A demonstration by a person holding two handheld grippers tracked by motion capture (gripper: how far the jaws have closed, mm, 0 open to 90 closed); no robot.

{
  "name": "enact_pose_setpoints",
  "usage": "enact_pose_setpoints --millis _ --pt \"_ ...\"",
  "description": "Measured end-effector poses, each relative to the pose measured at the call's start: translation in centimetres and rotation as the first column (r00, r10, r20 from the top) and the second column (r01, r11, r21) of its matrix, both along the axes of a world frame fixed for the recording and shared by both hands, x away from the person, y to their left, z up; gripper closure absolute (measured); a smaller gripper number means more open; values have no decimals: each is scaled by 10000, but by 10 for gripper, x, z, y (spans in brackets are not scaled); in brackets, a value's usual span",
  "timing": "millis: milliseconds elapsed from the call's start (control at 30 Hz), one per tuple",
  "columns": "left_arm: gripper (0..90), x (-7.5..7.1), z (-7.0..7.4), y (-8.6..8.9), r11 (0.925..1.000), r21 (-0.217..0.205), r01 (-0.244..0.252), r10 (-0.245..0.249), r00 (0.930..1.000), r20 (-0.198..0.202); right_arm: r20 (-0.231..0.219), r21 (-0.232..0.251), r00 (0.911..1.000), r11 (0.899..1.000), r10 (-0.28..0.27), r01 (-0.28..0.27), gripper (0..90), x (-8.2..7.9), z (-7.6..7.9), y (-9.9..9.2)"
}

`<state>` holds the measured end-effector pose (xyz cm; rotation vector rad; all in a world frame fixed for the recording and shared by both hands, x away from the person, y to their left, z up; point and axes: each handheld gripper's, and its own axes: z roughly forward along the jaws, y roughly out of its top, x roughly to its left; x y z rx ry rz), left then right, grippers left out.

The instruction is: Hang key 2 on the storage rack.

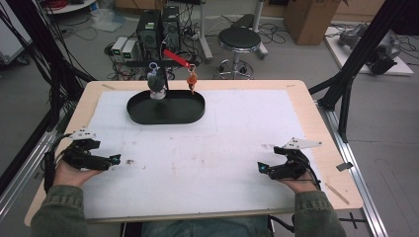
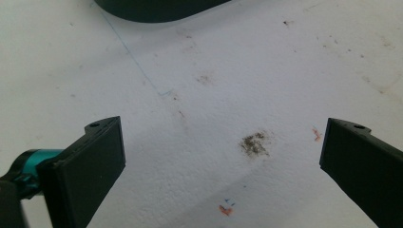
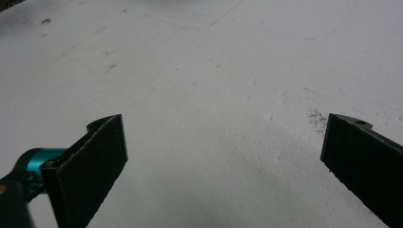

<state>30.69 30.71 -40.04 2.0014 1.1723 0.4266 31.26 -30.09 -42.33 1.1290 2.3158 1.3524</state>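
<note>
While both hands rest near the bench's front corners, the left gripper [image 1: 114, 159] and right gripper [image 1: 261, 168] sit wide apart-jawed, holding nothing. Toward the back edge, a black oval tray [image 1: 166, 109] holds a small grey object [image 1: 156, 85]. No readable writing.

mat: white foam-like sheet [image 1: 207, 148], matt, grainy, stained
table: pale wooden tabletop [image 1: 316, 128], smooth
tray: black oval plastic tray [image 1: 166, 114], slight sheen
my jaws: black, matt, rough-faced
</note>
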Motion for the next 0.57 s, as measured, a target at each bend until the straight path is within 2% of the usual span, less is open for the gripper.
enact_pose_setpoints --millis 233,567 --pt "17 -9 -11 -3 9998 172 111 -110 9999 -71 9 -16 10000 10000 7 -7 5 0 0 0" --pt "17 -11 -13 -4 9998 193 86 -86 10000 1 -76 -26 10000 10000 -11 11 5 0 -1 -1"
